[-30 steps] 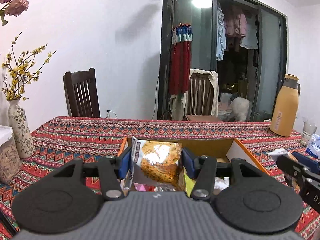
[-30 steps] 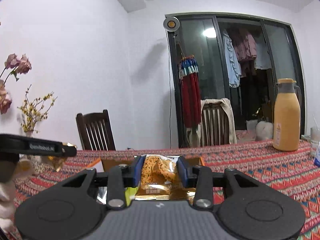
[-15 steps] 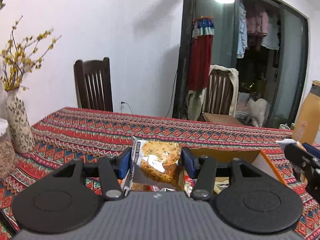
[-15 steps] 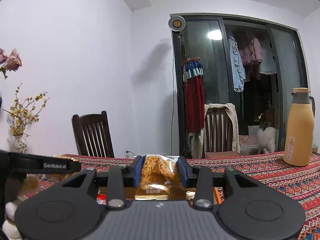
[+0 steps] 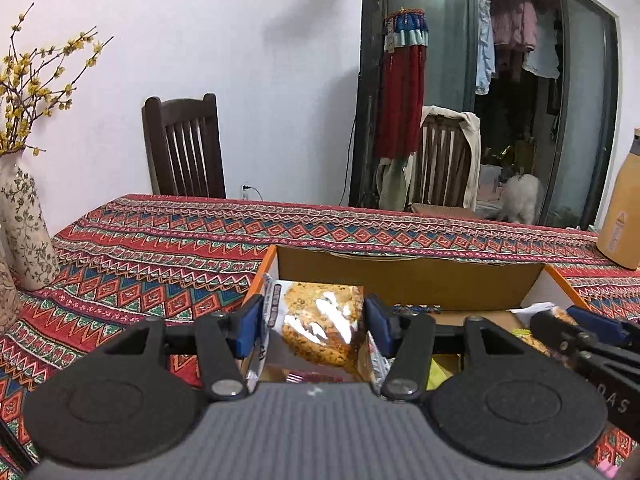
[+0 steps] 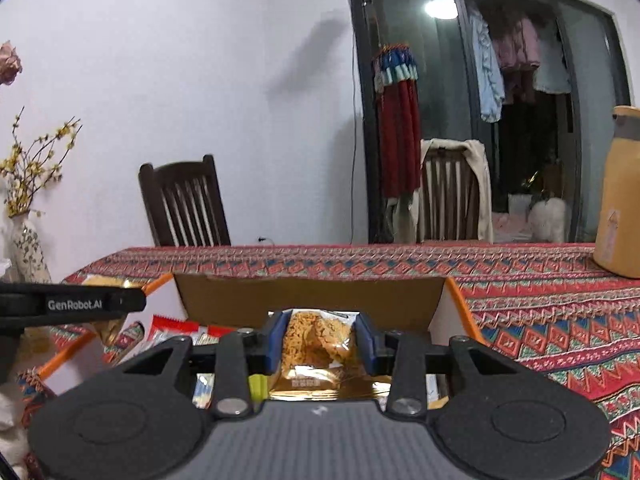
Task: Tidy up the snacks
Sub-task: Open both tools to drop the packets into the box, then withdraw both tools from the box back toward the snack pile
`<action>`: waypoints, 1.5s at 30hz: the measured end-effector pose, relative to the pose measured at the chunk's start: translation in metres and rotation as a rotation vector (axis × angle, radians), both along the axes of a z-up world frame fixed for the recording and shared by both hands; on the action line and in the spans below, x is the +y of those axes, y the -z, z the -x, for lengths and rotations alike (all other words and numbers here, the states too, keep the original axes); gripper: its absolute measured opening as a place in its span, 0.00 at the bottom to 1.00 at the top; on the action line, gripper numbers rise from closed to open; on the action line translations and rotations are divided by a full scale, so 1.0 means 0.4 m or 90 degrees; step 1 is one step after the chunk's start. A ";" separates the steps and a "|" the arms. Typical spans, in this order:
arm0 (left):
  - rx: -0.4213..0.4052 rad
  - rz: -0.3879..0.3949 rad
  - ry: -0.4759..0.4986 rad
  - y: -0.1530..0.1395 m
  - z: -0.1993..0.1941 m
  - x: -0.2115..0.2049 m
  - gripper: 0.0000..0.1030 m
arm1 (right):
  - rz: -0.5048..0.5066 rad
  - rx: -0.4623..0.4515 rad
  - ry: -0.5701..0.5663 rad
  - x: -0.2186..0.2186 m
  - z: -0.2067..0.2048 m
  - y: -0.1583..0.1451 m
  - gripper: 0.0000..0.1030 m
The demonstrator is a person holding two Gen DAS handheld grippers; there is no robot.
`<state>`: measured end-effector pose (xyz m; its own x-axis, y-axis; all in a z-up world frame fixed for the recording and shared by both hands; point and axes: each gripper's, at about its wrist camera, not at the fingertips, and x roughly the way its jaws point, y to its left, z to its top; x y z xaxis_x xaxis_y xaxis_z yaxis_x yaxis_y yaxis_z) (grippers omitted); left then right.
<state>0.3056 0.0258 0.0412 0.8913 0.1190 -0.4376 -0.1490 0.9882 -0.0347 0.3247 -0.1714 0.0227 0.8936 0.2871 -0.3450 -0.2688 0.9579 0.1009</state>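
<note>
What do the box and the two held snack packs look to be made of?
Box: plain brown cardboard, matte, with a slightly ragged top edge. Left snack pack: glossy plastic film, glare streaks. Right snack pack: similar shiny film with a gold foil-looking base; likely metallised plastic.

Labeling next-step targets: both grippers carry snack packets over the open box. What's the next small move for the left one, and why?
Probably finish opening the left gripper and let its snack packet drop. The jaws have just been opening with the packet between them, seemingly loose by now, and it hangs over the cardboard box, where other snacks already lie.

Red zigzag-patterned tablecloth (image 5: 160,248) (blue diamonds)
</note>
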 end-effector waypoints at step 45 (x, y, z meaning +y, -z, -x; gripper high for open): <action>0.077 0.008 -0.014 0.098 0.301 0.100 1.00 | 0.031 0.070 0.023 -0.174 0.352 0.091 1.00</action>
